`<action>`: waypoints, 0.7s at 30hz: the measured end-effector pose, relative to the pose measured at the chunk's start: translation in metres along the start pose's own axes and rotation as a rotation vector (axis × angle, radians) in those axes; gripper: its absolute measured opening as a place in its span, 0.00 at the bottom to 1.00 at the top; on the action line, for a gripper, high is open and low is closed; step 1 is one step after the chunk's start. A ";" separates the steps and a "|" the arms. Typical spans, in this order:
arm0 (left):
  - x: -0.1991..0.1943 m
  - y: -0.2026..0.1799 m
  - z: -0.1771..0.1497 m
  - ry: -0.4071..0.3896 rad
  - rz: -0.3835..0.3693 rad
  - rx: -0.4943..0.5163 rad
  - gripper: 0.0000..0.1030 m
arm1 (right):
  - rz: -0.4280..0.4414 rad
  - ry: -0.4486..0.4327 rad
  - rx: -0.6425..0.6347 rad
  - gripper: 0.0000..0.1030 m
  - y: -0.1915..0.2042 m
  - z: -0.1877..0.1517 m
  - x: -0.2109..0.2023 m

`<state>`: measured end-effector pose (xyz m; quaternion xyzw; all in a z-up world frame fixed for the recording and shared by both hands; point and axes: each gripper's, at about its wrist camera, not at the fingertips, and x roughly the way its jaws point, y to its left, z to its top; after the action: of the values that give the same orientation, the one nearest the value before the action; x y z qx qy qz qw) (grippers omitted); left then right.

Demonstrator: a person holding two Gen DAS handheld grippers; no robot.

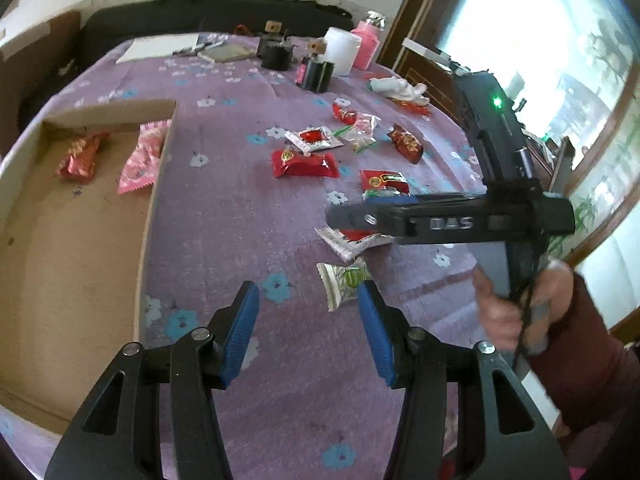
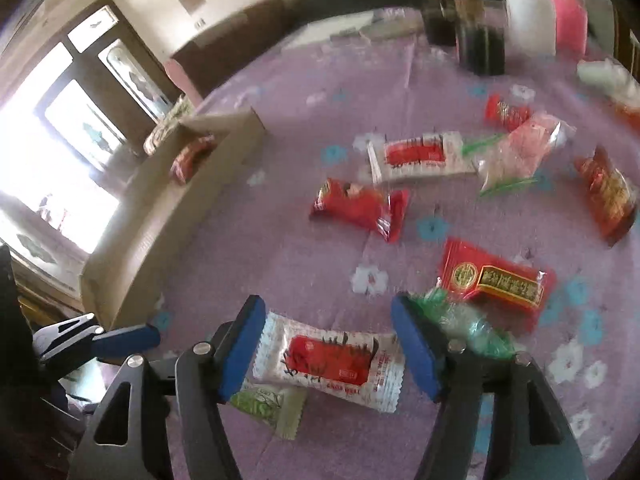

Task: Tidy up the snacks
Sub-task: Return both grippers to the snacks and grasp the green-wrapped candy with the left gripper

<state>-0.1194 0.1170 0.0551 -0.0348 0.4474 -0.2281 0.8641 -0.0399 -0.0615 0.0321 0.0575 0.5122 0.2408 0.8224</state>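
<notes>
Wrapped snacks lie scattered on a purple flowered cloth. My left gripper hangs open over bare cloth with nothing between its fingers; a green-and-white packet lies just past its right finger. A cardboard box to its left holds a red-gold snack and a pink snack. My right gripper is open and straddles a white packet with a red panel lying flat on the cloth. Seen side-on, the right gripper hovers above that packet.
More red packets, a clear green wrapper and a dark red one lie beyond. Black jars, a white roll and a pink bottle stand at the far edge. A hand in a dark red sleeve holds the right gripper.
</notes>
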 end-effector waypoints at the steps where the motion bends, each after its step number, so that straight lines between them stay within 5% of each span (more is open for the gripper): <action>1: -0.002 0.001 -0.001 0.000 -0.003 0.006 0.48 | 0.028 0.025 0.011 0.66 -0.003 -0.003 -0.002; 4: -0.003 0.004 -0.005 0.006 -0.022 0.018 0.48 | 0.074 0.055 0.005 0.65 -0.007 -0.018 -0.013; 10: 0.007 -0.005 -0.008 0.028 -0.026 0.054 0.48 | -0.095 0.004 -0.145 0.66 0.008 -0.028 -0.021; 17: 0.006 -0.009 -0.009 0.032 -0.018 0.073 0.49 | -0.186 0.018 -0.393 0.67 0.045 -0.031 0.005; 21: 0.008 -0.008 -0.008 0.039 -0.021 0.069 0.49 | -0.191 0.019 -0.299 0.50 0.036 -0.024 0.002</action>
<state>-0.1245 0.1077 0.0464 -0.0053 0.4559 -0.2528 0.8534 -0.0716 -0.0329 0.0311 -0.1167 0.4814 0.2357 0.8361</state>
